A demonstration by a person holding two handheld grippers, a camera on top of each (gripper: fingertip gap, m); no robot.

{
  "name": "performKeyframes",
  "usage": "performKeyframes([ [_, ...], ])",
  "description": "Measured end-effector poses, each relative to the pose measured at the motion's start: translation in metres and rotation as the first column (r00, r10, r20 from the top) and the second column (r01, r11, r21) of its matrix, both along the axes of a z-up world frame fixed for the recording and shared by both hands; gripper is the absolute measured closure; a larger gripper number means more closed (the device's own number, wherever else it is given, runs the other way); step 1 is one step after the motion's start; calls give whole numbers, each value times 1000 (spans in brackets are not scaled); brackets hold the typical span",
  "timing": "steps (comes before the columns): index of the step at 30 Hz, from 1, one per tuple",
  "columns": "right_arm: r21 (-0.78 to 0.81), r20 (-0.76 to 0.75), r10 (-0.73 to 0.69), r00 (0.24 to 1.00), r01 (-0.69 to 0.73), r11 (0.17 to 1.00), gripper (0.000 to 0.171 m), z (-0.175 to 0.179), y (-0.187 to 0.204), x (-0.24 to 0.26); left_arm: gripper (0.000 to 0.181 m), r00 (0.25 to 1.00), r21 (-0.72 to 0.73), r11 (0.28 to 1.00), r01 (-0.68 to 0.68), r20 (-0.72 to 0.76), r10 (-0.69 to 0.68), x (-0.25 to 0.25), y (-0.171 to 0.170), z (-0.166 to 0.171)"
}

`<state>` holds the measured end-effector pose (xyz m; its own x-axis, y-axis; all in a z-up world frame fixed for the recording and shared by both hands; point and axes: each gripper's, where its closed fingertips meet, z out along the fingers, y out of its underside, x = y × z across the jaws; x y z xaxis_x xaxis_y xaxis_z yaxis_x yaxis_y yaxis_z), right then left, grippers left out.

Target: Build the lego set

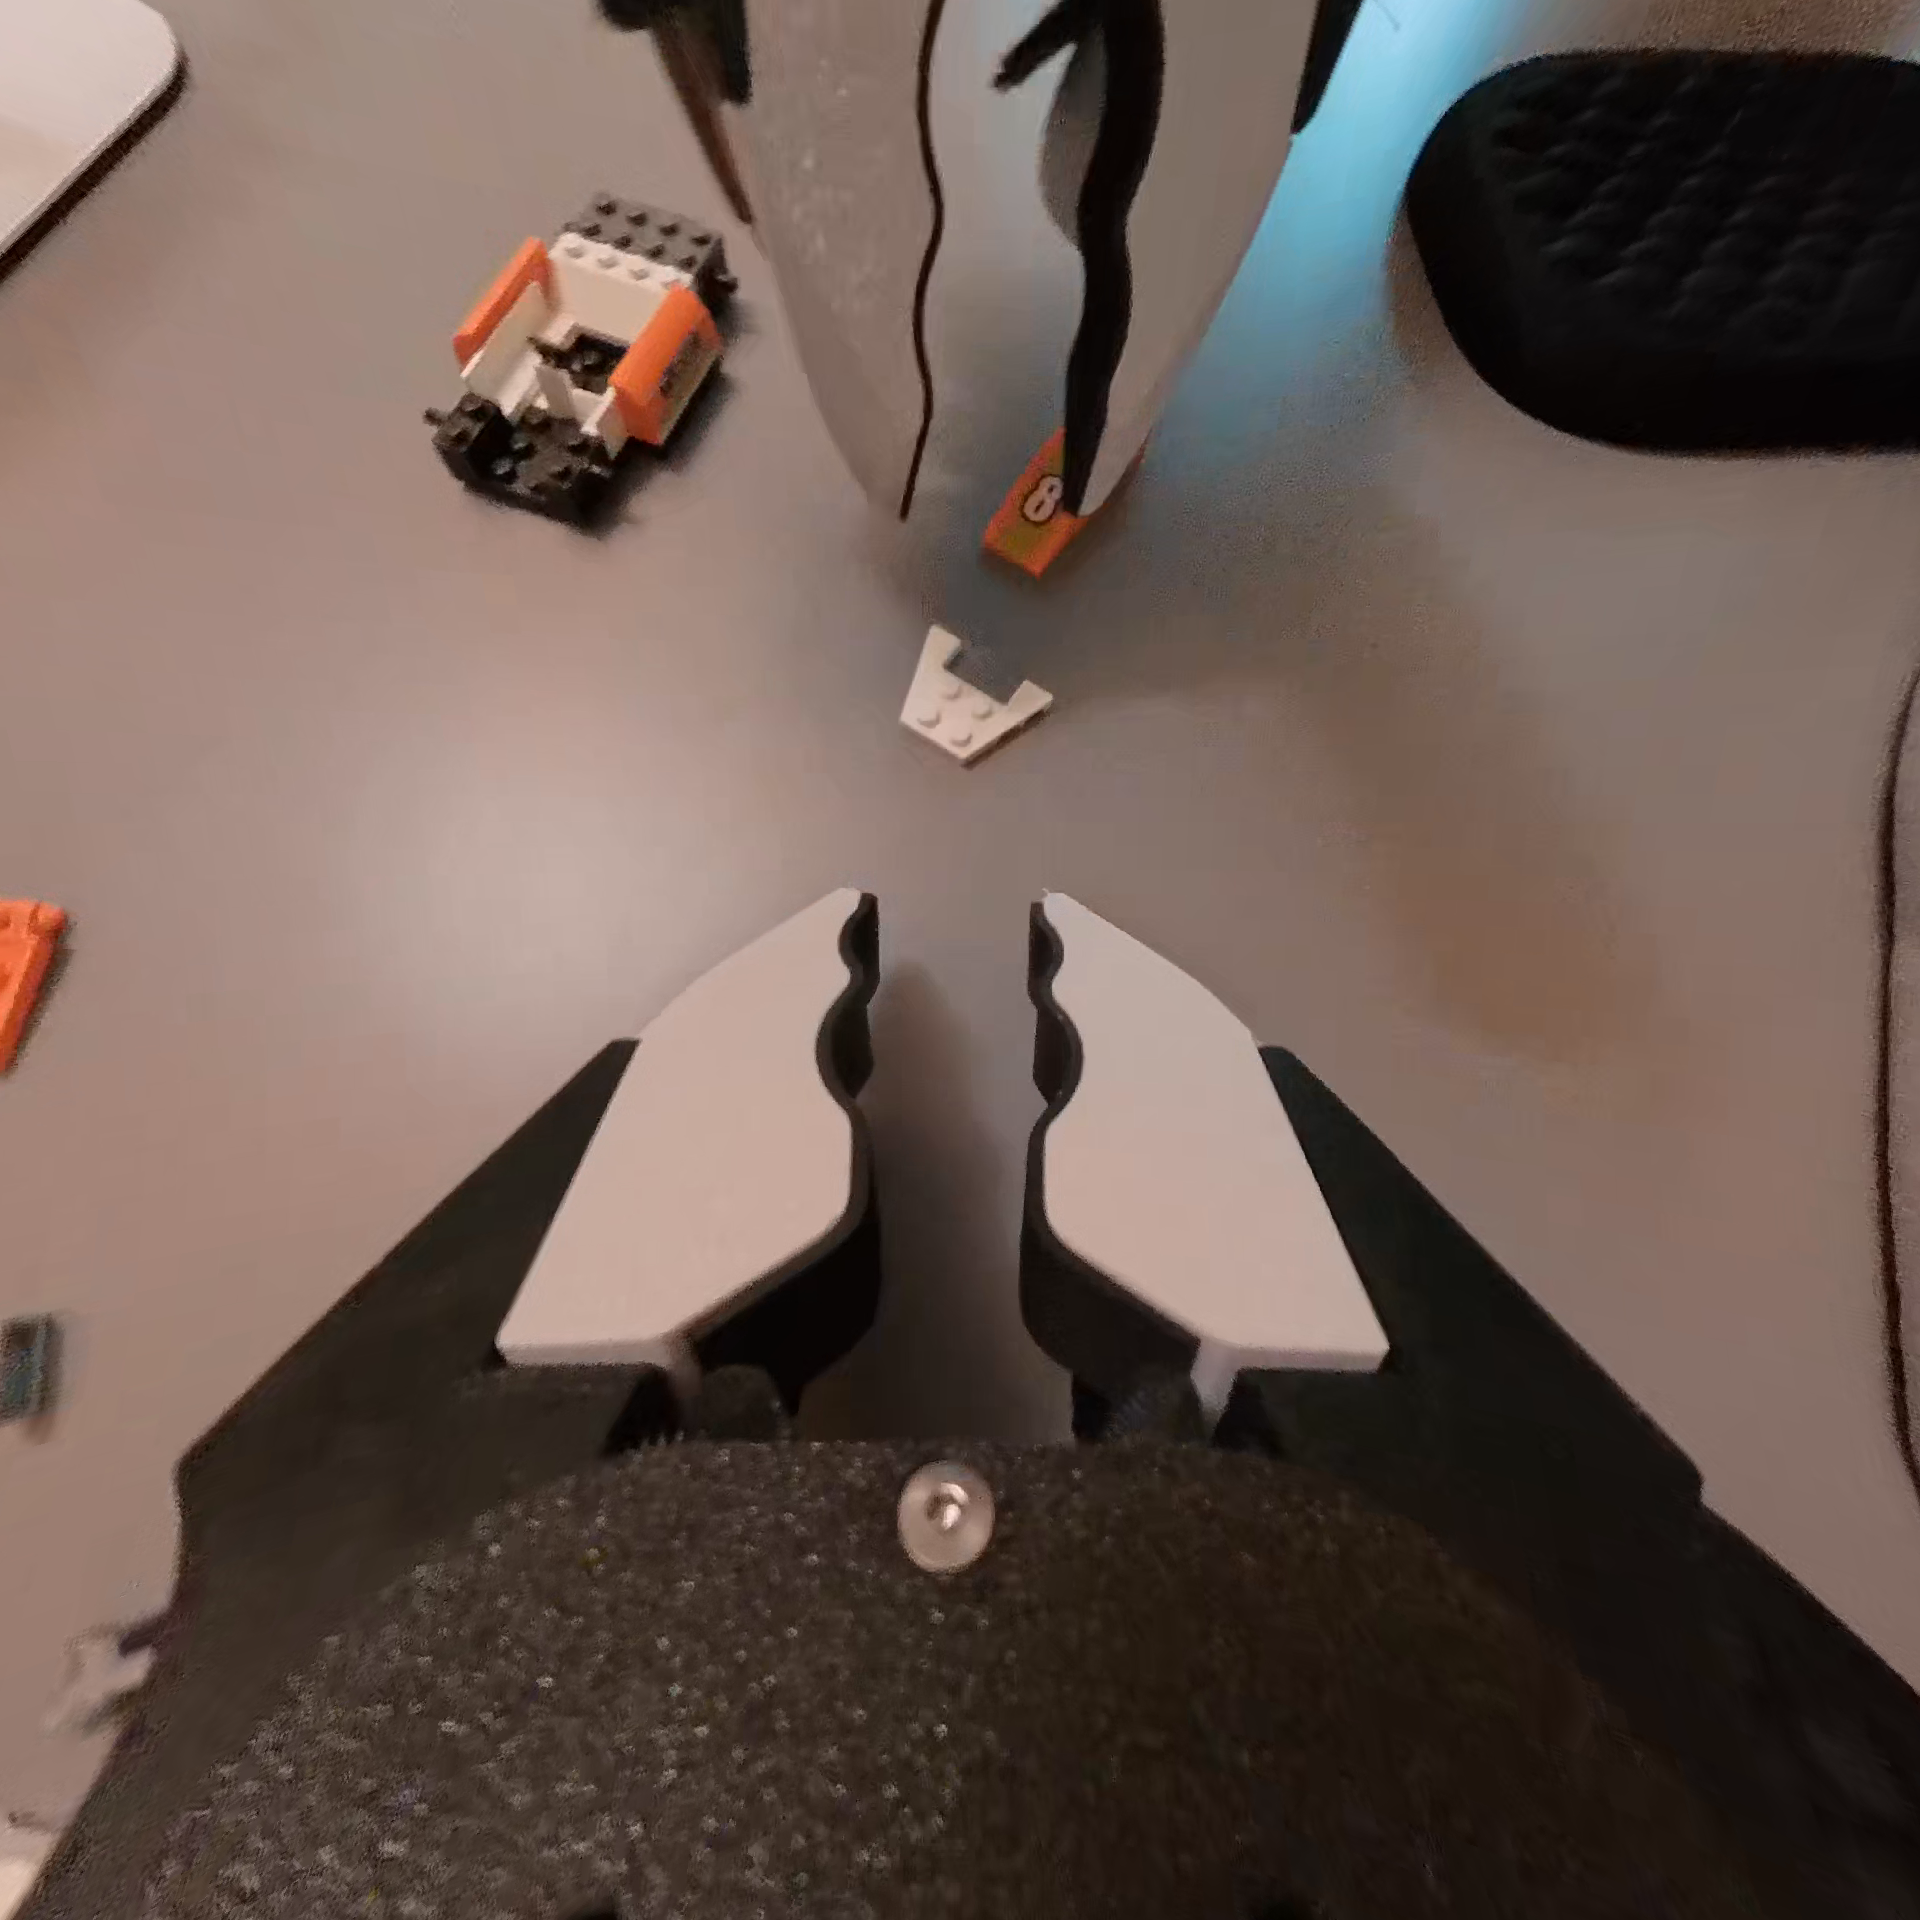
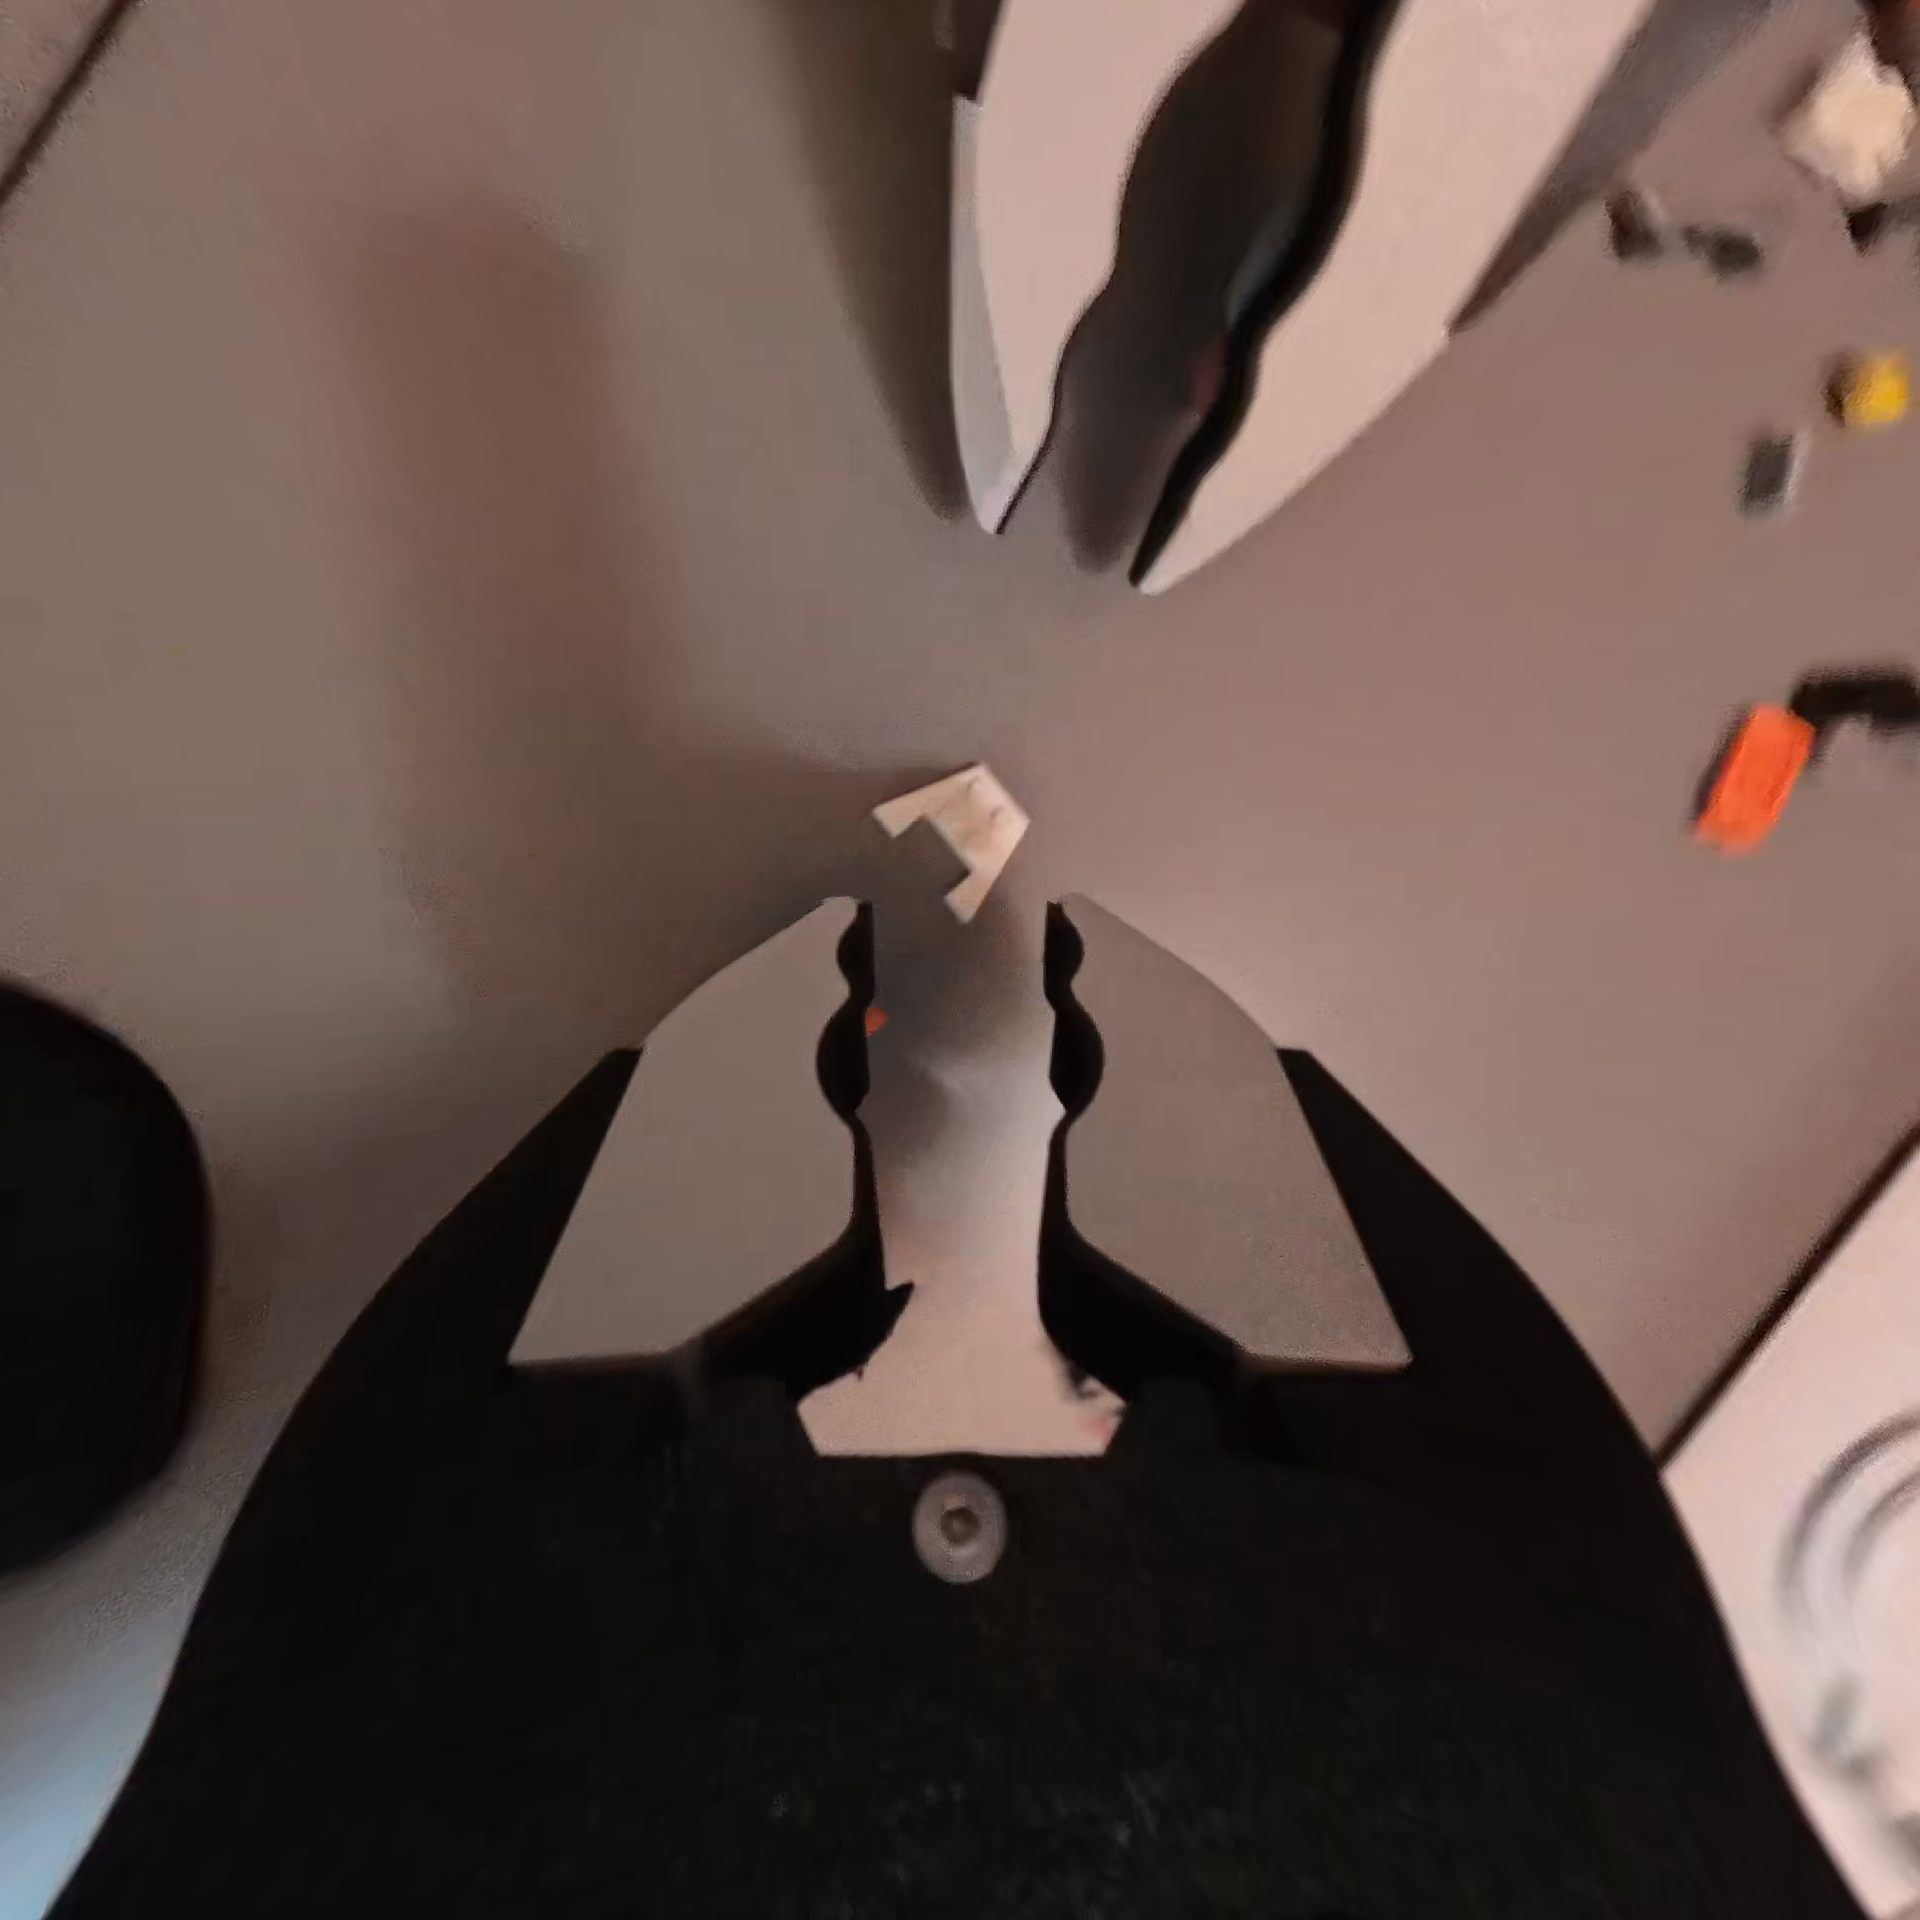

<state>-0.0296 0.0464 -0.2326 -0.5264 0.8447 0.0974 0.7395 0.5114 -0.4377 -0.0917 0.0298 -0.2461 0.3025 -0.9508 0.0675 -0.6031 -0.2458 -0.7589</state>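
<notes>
1. Left gripper (image 1: 954, 909): jaws apart w/ a moderate gap, nothing between them, only bare grey table (image 1: 416, 790) shows through. It hovers short of the white wedge plate (image 1: 971, 698), tips aimed at it.
2. Right gripper (image 2: 956, 909): jaws also apart, not clamped on anything. Tips sit just short of the wedge plate on the opposite side from the left gripper, so the two face each other w/ the plate between.
3. Orange sloped brick (image 1: 1039, 509), sticker on top: lies just beyond the wedge plate in the left wrist view, touching the tip of one right-gripper finger. In the right wrist view only a sliver of orange shows, next to one pad. Can't tell if it's pressed or just resting there.
4. Wedge plate itself: flat on the table, studs up, notched edge toward the right gripper, touched by neither gripper.
5. Part-built lego model (image 1: 587, 353) (black base, white + orange parts): well away from the wedge plate, left and farther off in the left wrist view, standing on the table.
6. Orange plate (image 1: 26, 971): far left of the wedge plate, at the frame edge.
7. Black textured case (image 1: 1683, 249): well right of and beyond the wedge plate.
8. Thin cable (image 1: 1901, 1039): far right of the wedge plate.
</notes>
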Motion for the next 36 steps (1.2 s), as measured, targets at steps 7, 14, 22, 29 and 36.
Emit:
performKeyframes([
  [7, -92, -164, -472, 866, 463, 881, 139, -9, -10, 42, 146, 955, 54, 960, 274, -135, -265, 24, 9, -4],
  [14, -124, -232, -590, 774, 578, 807, 139, -12, -11, 58, 144, 871, 29, 895, 446, -242, -427, 43, 12, -11],
  [22, -136, -218, -583, 782, 567, 812, 144, -21, -10, 57, 159, 890, -10, 916, 402, -233, -393, 49, 8, -16],
  [29, -149, -219, -546, 809, 525, 838, 154, -26, -9, 53, 159, 933, 27, 955, 296, -224, -283, 59, 7, -15],
  [36, -157, -250, -516, 820, 491, 857, 155, -8, -10, 36, 159, 943, 56, 963, 263, -225, -244, 69, 5, -15],
])
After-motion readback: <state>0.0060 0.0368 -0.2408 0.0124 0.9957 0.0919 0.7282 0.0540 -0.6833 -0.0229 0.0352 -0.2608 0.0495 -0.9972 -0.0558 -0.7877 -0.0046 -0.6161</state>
